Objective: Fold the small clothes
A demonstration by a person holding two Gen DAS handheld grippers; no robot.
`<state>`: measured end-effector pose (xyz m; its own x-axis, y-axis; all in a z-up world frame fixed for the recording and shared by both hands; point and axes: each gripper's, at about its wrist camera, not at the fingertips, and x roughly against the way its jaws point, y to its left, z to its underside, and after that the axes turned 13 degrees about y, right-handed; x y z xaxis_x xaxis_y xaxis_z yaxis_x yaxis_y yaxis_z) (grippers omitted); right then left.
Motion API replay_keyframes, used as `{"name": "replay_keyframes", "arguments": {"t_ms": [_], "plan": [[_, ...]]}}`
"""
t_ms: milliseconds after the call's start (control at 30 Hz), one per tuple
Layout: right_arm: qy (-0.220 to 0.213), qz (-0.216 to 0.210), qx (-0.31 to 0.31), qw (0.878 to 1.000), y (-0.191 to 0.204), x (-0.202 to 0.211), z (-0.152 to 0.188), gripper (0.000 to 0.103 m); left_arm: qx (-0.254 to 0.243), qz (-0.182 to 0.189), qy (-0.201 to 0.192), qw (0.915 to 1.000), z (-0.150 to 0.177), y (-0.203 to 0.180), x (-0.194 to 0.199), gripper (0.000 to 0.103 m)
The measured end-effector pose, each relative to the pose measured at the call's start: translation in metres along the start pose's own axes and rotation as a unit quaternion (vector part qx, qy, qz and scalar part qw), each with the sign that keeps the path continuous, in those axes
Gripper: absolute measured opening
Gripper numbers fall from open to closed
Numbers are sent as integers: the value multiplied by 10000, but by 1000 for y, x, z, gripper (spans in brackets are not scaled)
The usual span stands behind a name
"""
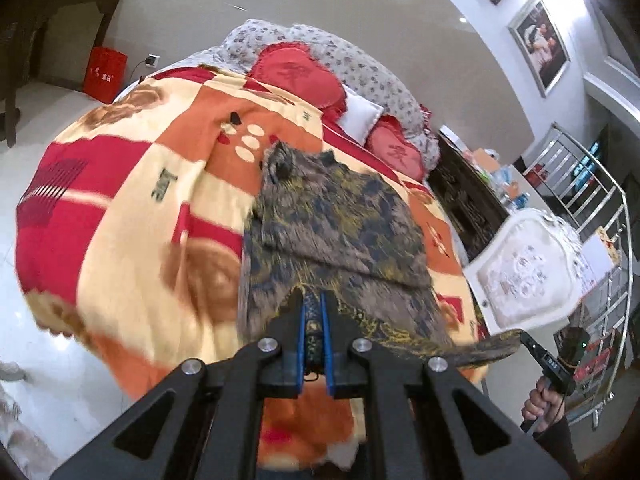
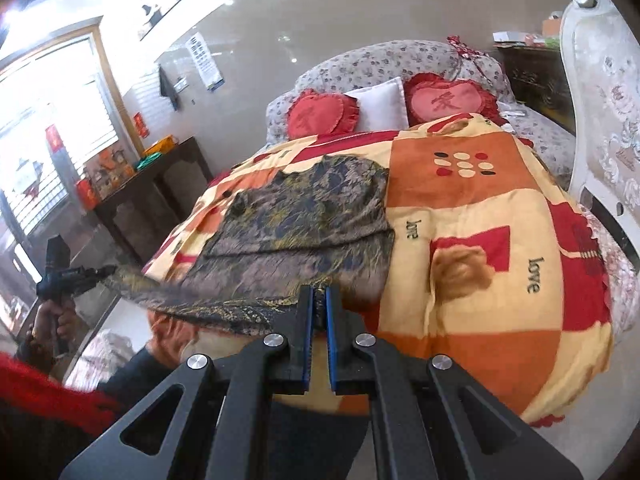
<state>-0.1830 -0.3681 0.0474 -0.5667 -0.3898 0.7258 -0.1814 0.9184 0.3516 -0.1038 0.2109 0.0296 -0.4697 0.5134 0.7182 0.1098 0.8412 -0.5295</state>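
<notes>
Grey-brown, blue and yellow patterned cloth garment (image 1: 340, 216) spread mid-bed on the orange, red and cream blanket (image 1: 132, 184), near hem stretched crosswise and raised between left tongs (image 1: 314, 300) and right tongs (image 2: 319, 296), both clamped on it, far part lying ahead toward the pillows.

The black left tongs (image 1: 313, 300) with blue-lined fingers (image 1: 303, 320) point downward, jaws nearly together and pinching cloth. The matching right tongs (image 2: 319, 296) do likewise, level alongside them, each gripped by a hand (image 1: 546, 402).
</notes>
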Motion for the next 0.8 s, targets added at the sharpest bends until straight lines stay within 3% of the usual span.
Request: {"name": "replay_keyframes", "arguments": {"t_ms": [567, 667, 800], "plan": [[-131, 630, -827, 9945, -74, -170, -192, 21, 166, -704, -165, 9972, -236, 12, -170, 7], [17, 742, -849, 9936, -87, -200, -222, 21, 341, -888, 11, 9955, -261, 23, -202, 7], [339, 926, -882, 9912, -95, -240, -237, 21, 255, -1325, 278, 9905, -271, 33, -241, 8]]}}
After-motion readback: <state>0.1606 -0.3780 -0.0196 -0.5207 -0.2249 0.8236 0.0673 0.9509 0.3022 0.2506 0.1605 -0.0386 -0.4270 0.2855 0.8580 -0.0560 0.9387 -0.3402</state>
